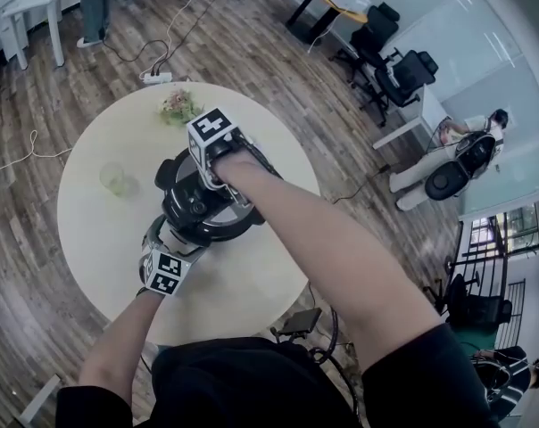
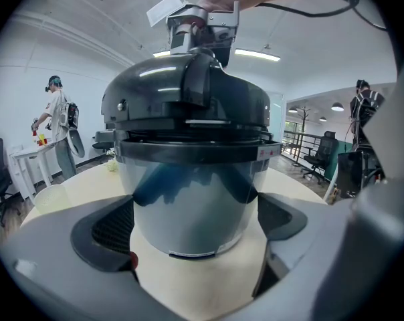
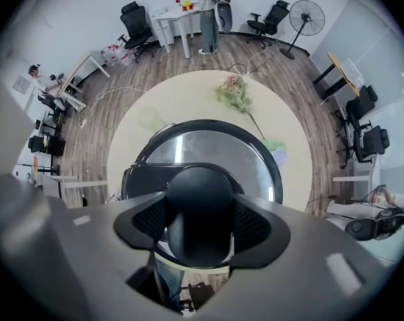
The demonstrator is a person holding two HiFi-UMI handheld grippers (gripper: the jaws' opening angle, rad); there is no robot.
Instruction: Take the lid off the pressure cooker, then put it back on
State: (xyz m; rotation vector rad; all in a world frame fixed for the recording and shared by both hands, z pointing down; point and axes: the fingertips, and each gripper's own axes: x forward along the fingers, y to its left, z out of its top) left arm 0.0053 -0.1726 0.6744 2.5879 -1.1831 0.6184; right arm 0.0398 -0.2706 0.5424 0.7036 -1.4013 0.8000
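On the round bench, seen from your head view, the pressure cooker is sitting near the middle, and you are working it from two sides. Your right tool is hanging straight down over the cooker's top, while your left tool is lying low against the cooker's near side. That split looks deliberate: one hand is bracing the pot so the other can work the lid. Your forearm is covering part of the cooker's right side, and the marker cubes are hiding both sets of jaws. Some flowers are lying beyond the cooker and a pale glass is standing to its left, both apart from it.

Along your left gripper view, the tool is clenching the cooker's steel body, one pad pressing on either flank below the black rim. The lid is sitting on the cooker. Whether it is locked or merely resting, I am not able to tell.

Down your right gripper view, the tool is grasping the lid's black handle, pads tight on both sides, presumably for turning or lifting. The handle is blocking the lid's centre and near edge.
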